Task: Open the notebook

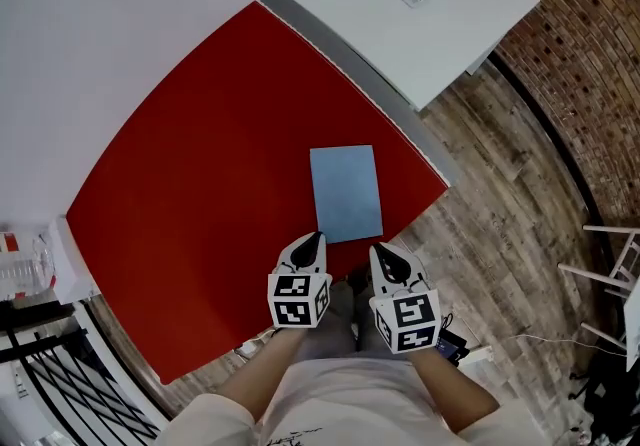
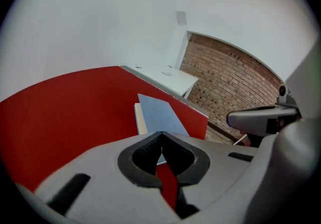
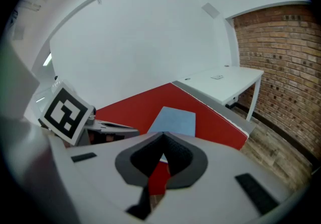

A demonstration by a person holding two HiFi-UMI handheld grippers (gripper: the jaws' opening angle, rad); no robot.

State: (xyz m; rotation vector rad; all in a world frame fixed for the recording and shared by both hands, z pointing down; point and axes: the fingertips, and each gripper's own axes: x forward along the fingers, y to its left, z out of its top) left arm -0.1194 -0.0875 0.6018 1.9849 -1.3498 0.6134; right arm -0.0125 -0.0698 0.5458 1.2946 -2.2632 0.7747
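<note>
Closest to the person, at 6 o'clock in the head view, the left gripper (image 1: 314,238) (image 2: 161,133) and the right gripper (image 1: 381,252) (image 3: 163,134) are held side by side. Both are low, and both point toward 12 o'clock. Each has its jaws pressed together at the tips, with nothing between them. Just beyond the tips, at 12 o'clock, the blue notebook (image 1: 346,192) (image 2: 159,115) (image 3: 173,120) lies closed and flat on the red table (image 1: 200,184), near its right edge. Farther, at 1 o'clock, stands a white desk (image 1: 420,14), and at 2 o'clock a brick wall (image 1: 590,34).
</note>
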